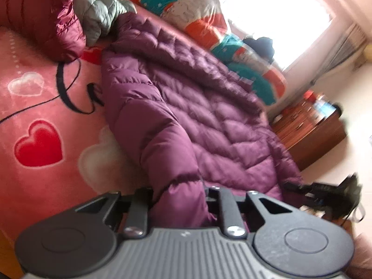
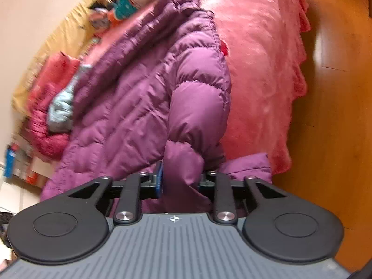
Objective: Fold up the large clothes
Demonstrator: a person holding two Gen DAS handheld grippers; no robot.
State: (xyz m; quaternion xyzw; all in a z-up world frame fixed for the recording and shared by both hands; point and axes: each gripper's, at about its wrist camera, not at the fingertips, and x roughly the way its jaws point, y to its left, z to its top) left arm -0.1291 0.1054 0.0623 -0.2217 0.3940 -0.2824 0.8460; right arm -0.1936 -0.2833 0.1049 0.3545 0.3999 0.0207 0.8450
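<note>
A large purple quilted down jacket [image 1: 197,116] lies spread on a bed with a pink heart-pattern blanket [image 1: 39,116]. My left gripper [image 1: 179,200] is shut on the end of one purple sleeve, which fills the gap between its fingers. In the right wrist view the same jacket [image 2: 130,107] shows with its other sleeve [image 2: 200,107] arching down into my right gripper [image 2: 183,181], which is shut on that sleeve near the cuff [image 2: 248,165]. The fingertips of both grippers are hidden by the fabric.
A dark red down jacket [image 1: 44,11] and a grey one [image 1: 100,11] lie heaped at the head of the bed. An orange and teal quilt [image 1: 209,23] lies along the far side. A wooden cabinet [image 1: 311,127] stands beside the bed. Wooden floor [image 2: 332,93] lies beyond the blanket's frilled edge.
</note>
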